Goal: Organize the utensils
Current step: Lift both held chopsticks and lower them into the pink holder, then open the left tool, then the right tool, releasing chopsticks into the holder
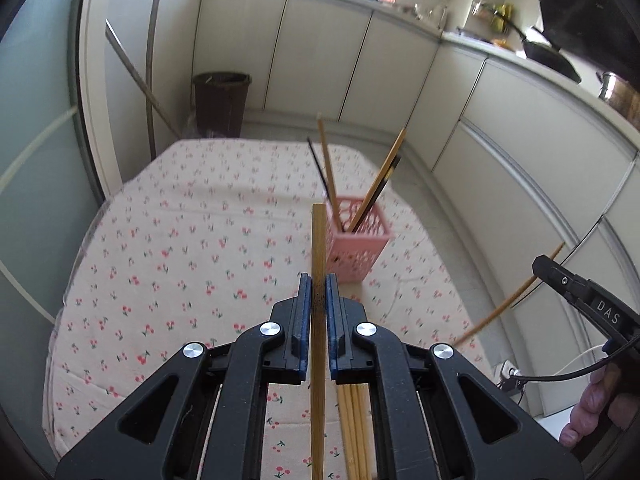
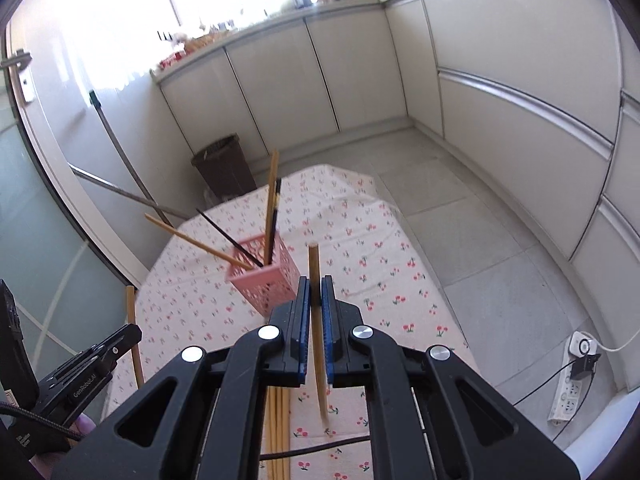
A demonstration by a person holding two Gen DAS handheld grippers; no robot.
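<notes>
Two grippers, left gripper [image 1: 318,294] and right gripper [image 2: 316,296], each clenched mid-shaft on a light, stiff chopstick [image 1: 318,248] near the pink basket [image 1: 358,248].

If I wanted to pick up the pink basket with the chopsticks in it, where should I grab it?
Probably by its top rim, coming from above. The pink basket stands upright on the tablecloth, and its walls look too wide for the jaws. Pinch the near wall at a corner, away from the chopsticks leaning out of it. Both grippers are busy now, each shut on a chopstick.
</notes>
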